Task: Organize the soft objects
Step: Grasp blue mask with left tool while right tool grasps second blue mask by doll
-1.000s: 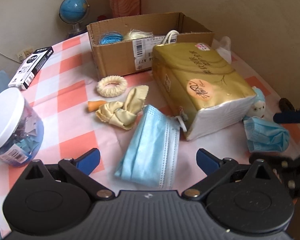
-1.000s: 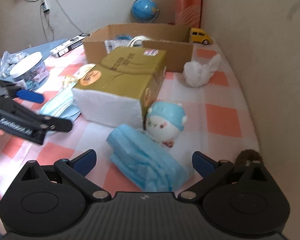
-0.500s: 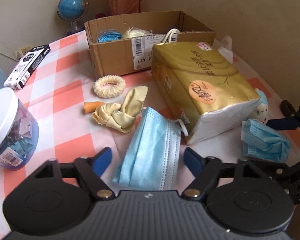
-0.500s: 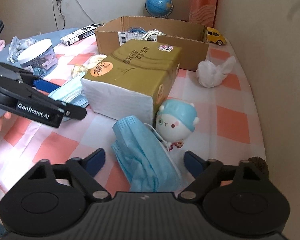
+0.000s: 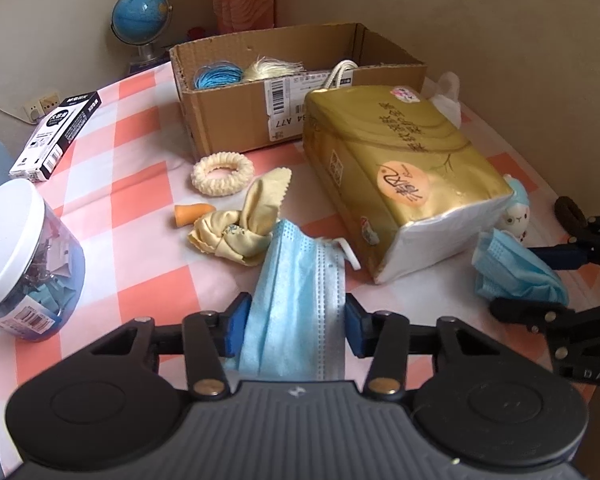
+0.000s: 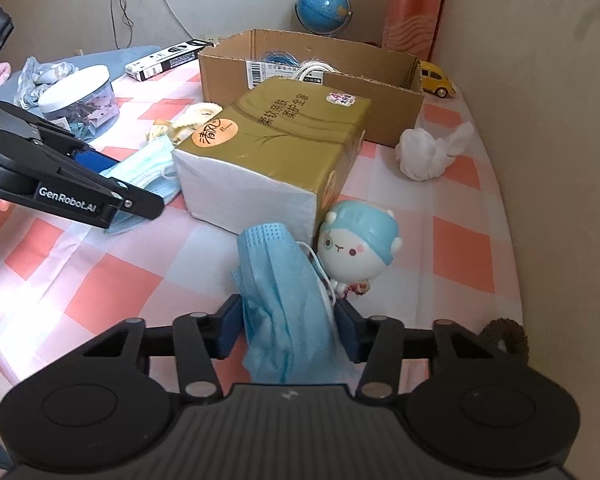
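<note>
Left gripper [image 5: 294, 330]: jaws closed against both sides of a flat blue face mask [image 5: 300, 300] lying at the near edge of the table [image 5: 132, 196]. A knotted yellow cloth [image 5: 240, 228] touches the mask's far end. A gold tissue pack [image 5: 396, 176] lies just right of the mask, in front of the open cardboard box [image 5: 236, 116]. Right gripper [image 5: 540, 284] straddles a crumpled blue mask [image 5: 512, 268] at the right edge. A white-lidded jar [image 5: 24, 264] stands at the left edge.
</note>
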### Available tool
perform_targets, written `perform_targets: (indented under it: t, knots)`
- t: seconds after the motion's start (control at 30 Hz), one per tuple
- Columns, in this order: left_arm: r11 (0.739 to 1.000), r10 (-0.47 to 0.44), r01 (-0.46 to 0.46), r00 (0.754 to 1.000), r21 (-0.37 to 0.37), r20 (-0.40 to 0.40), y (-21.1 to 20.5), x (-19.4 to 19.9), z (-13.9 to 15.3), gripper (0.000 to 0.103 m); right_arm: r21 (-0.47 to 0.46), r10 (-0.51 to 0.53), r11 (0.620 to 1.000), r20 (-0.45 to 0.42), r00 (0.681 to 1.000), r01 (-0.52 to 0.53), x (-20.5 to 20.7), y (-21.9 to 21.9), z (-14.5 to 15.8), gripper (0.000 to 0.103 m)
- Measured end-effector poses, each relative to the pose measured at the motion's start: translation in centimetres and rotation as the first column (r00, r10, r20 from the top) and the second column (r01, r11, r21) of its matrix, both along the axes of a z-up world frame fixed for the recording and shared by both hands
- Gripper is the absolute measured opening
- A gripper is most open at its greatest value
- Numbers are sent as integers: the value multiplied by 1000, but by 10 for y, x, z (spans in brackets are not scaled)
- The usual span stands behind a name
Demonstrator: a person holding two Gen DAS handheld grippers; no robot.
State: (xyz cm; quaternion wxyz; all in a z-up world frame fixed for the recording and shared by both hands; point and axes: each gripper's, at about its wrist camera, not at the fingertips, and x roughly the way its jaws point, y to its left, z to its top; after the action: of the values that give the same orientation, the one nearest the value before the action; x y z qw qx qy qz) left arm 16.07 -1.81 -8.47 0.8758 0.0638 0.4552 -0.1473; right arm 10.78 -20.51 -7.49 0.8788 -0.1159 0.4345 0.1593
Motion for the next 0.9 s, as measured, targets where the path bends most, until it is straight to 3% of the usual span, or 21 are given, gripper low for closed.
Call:
perform_targets:
  t: [0.27, 0.53, 0.9]
  knots:
    - [999, -27, 26, 999, 37, 17, 1, -9, 8, 36, -12, -27, 1000, 19, 999, 27, -8, 1, 5, 40]
    - [996, -78, 77, 997, 50, 16, 5, -24, 21, 32, 10, -45, 999, 40, 998, 45, -20, -1, 17, 39]
    - [991, -131, 131, 991, 3, 40, 14, -55, 57, 32, 59, -67, 996, 100, 993, 61, -35, -4, 53, 39]
